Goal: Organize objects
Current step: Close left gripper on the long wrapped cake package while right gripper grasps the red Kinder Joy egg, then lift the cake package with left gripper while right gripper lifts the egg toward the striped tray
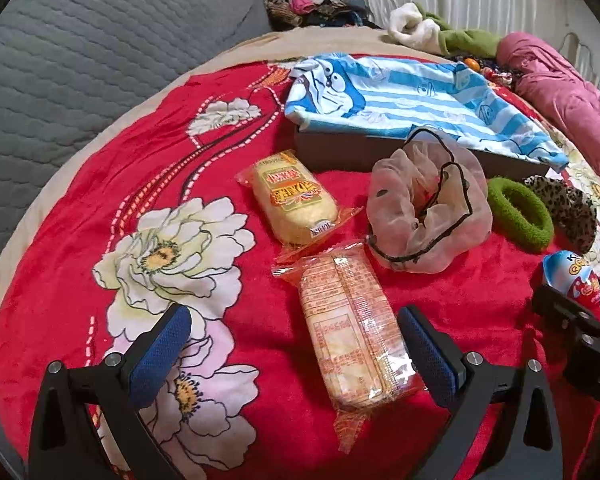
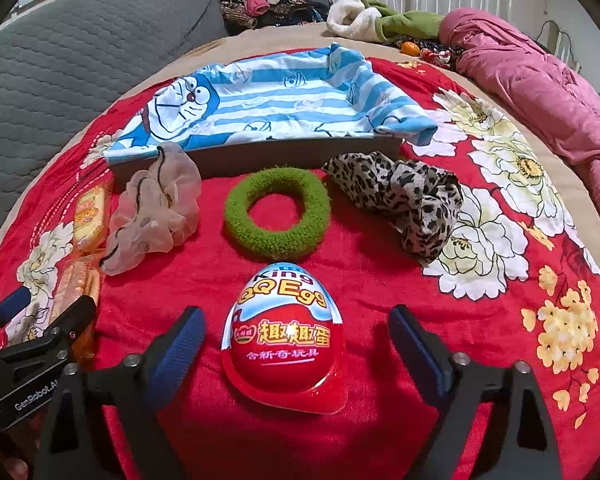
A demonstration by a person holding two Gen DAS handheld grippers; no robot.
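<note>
1. the toy egg (image 2: pixel 286 336), red below and blue-white on top, stands on the red floral blanket (image 2: pixel 380 280) in the right wrist view, between the blue pads of the right gripper (image 2: pixel 296 344); a gap shows on each side, so the pads do not press on it and it is not held.
2. in the left wrist view the clear-wrapped cracker pack (image 1: pixel 350 332) lies lengthwise between the widely spread fingers of the left gripper (image 1: pixel 296 356); its near end seems just beside the right-hand pad, though contact cannot be told there.
3. at twelve o'clock from the egg lies the green fuzzy hair ring (image 2: pixel 278 212), flat on the blanket.
4. at ten o'clock from the egg sits the sheer beige scrunchie (image 2: pixel 156 216) with dark trim; at two o'clock, the leopard-print scrunchie (image 2: pixel 404 196).
5. the yellow snack cake (image 1: pixel 294 198) in its wrapper lies at twelve o'clock from the cracker pack, nearly touching its far end.
6. behind the hair things stands a shallow grey box (image 2: pixel 268 160), lined with a blue-striped cartoon cloth (image 2: pixel 276 100).
7. farther out, a pink quilt (image 2: pixel 540 80) at one to two o'clock and a grey quilted cushion (image 2: pixel 80 60) at ten.
</note>
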